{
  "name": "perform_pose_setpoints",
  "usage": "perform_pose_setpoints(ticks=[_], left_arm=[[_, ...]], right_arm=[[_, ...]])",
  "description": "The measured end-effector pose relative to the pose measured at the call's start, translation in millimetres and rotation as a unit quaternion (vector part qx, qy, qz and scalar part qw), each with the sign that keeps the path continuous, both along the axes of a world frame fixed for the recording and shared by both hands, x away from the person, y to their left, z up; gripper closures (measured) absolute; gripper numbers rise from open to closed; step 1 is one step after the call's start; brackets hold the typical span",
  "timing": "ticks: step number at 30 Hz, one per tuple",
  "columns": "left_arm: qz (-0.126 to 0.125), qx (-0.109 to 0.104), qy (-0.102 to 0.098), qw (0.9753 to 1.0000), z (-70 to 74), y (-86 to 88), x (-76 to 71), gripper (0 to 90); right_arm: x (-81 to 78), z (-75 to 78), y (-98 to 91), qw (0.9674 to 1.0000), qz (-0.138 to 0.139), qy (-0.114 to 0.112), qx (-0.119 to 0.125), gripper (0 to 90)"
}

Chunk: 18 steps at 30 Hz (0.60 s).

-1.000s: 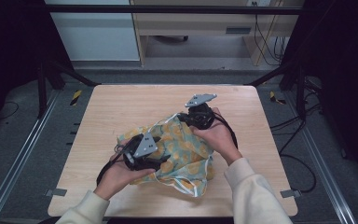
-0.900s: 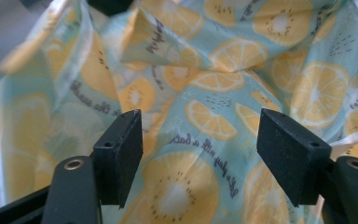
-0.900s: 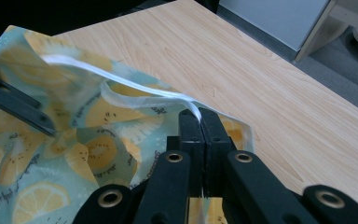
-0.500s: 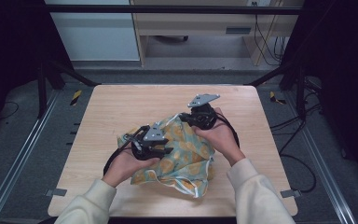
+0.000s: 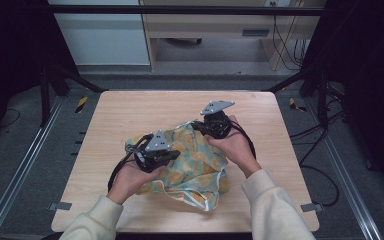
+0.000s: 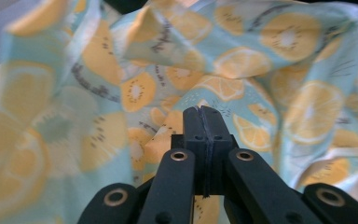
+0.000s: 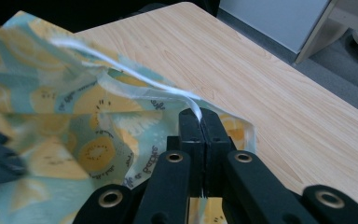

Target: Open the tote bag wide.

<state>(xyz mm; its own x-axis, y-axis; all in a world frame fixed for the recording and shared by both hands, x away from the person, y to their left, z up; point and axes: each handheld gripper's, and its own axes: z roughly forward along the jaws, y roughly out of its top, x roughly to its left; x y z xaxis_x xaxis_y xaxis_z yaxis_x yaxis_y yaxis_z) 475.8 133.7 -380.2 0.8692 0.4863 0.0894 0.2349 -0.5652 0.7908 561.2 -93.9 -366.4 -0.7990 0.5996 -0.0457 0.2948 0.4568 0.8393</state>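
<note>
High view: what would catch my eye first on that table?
The fruit-print cloth, turquoise with yellow citrus and kiwi slices, lies crumpled on the wooden table nearer the person. Two hand-held tools bite it: the left gripper on a fold, the right gripper on its white-trimmed edge.

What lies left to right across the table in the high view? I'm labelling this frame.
Left gripper → fruit-print cloth → right gripper → bare table.
</note>
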Motion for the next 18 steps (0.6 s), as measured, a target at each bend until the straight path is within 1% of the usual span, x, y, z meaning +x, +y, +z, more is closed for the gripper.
perform_pose_setpoints(ticks=[1,2,3,5,6,7,9,10,13,15,18], left_arm=[[-0.002,0.001,0.0,1.0,1.4,1.7,-4.6,90.0],[-0.01,0.007,-0.008,0.9999,3.0,4.0,-11.3,90.0],[-0.015,0.007,-0.011,0.9998,3.1,4.6,-15.0,90.0],[-0.022,0.007,-0.011,0.9997,1.9,6.5,-23.7,90.0],[-0.034,0.005,-0.013,0.9993,-0.3,7.6,-31.5,90.0],[-0.037,0.003,-0.013,0.9992,-2.4,8.4,-36.1,90.0],[-0.041,0.009,-0.014,0.999,-6.8,10.2,-43.2,90.0],[-0.042,0.011,-0.014,0.999,-11.4,11.1,-47.2,90.0],[-0.05,0.017,-0.009,0.9986,-21.4,12.3,-53.5,90.0],[-0.051,0.012,-0.002,0.9986,-29.5,13.6,-57.3,90.0],[-0.055,0.014,0.008,0.9984,-39.0,15.0,-59.4,90.0]], right_arm=[[0.1,-0.3,0.0,1.0,0.0,0.0,0.0,89.6],[0.1,-0.6,0.0,1.0,-0.001,0.001,-0.002,89.6],[0.4,-1.3,0.3,1.0,-0.001,0.001,-0.002,89.6],[0.5,-1.9,0.7,1.0,-0.001,0.002,-0.002,89.7],[0.5,-2.2,0.8,1.0,-0.001,0.002,-0.003,89.7],[0.4,-3.5,1.4,1.0,-0.002,0.003,-0.004,89.7],[0.6,-6.5,2.0,0.9999,-0.002,0.005,-0.008,89.7],[0.9,-7.9,2.2,0.9999,-0.003,0.006,-0.011,89.7],[2.4,-14.0,2.1,0.9998,-0.005,0.012,-0.016,89.7],[3.8,-18.4,1.1,0.9997,-0.007,0.016,-0.018,89.8],[5.6,-24.7,-1.1,0.9994,-0.014,0.023,-0.023,89.8]])
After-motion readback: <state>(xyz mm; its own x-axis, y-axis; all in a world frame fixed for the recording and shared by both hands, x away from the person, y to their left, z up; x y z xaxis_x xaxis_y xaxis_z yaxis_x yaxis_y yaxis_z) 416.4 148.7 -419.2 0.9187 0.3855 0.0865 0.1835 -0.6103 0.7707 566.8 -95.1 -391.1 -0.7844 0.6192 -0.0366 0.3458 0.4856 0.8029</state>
